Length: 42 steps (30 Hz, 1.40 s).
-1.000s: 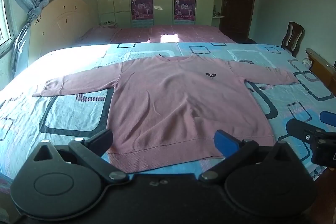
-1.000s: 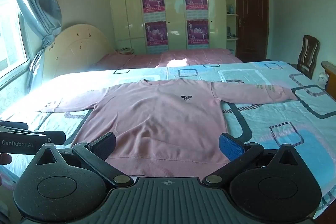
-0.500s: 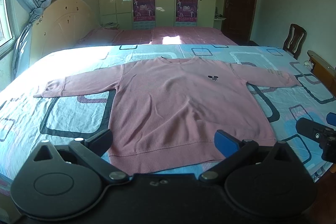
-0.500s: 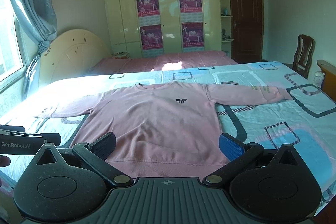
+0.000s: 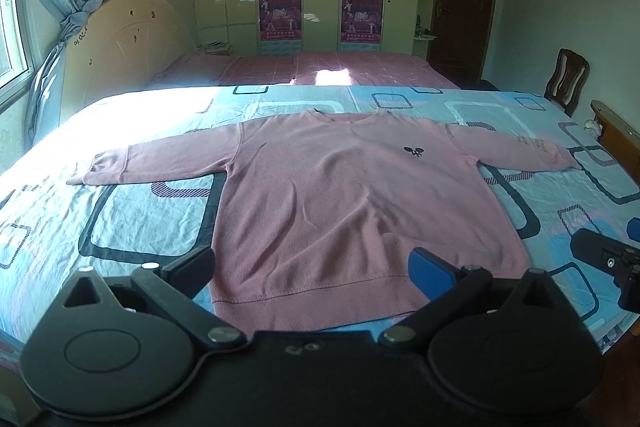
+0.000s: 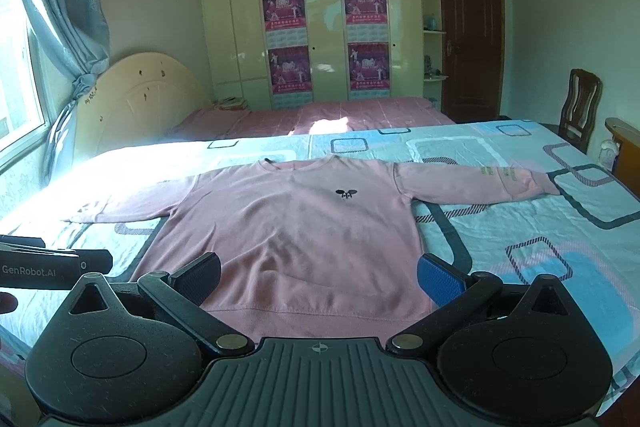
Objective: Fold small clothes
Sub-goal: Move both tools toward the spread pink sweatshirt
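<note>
Jaws stand wide apart on both the left gripper [image 5: 312, 269] and the right gripper [image 6: 318, 277], each empty and hovering above the near edge of the bed [image 5: 120, 223]. The pink sweater [image 5: 352, 203] lies flat, front up, hem along that near edge, sleeves spread toward the side edges. A pinch of the hem could catch the bedsheet [image 6: 520, 227] beneath, or take only the top layer, skewing the fold. No containers are visible.

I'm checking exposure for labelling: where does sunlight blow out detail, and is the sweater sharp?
Left wrist view: sunlight washes out the bedspread at far left; the pink sweater is sharp. Right wrist view: the same glare, swallowing one sleeve's cuff.
</note>
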### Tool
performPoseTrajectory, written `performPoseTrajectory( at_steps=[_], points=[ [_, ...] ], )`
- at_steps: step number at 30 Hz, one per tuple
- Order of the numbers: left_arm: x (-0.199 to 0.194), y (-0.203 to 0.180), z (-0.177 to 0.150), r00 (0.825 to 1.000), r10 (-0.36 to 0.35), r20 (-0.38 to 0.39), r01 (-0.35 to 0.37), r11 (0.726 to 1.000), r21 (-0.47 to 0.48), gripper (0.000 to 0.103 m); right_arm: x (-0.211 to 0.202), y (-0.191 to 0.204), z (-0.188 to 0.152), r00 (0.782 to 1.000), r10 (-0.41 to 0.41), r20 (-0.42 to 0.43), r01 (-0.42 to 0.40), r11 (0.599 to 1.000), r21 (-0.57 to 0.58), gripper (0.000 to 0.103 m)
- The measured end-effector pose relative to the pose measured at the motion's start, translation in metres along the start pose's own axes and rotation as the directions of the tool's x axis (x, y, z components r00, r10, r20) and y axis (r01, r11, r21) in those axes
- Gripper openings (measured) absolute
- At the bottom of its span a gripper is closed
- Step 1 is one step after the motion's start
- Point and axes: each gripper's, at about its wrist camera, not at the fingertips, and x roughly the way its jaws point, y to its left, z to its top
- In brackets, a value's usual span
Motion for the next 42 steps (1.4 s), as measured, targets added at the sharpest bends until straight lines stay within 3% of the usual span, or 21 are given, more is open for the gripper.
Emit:
performPoseTrajectory(
  at_steps=[25,42],
  points=[
    [0.015,0.002,0.01,1.0,0.012,-0.007,-0.012,1.0,-0.013,0.103,0.019,-0.012,0.008,1.0,-0.009,-0.002,0.009,1.0,-0.008,0.103],
    [0.047,0.007,0.022,0.999,0.031,-0.039,-0.032,0.999,-0.026,0.103,0.051,-0.018,0.011,0.999,-0.027,-0.034,0.027,1.0,-0.005,0.103]
  ],
)
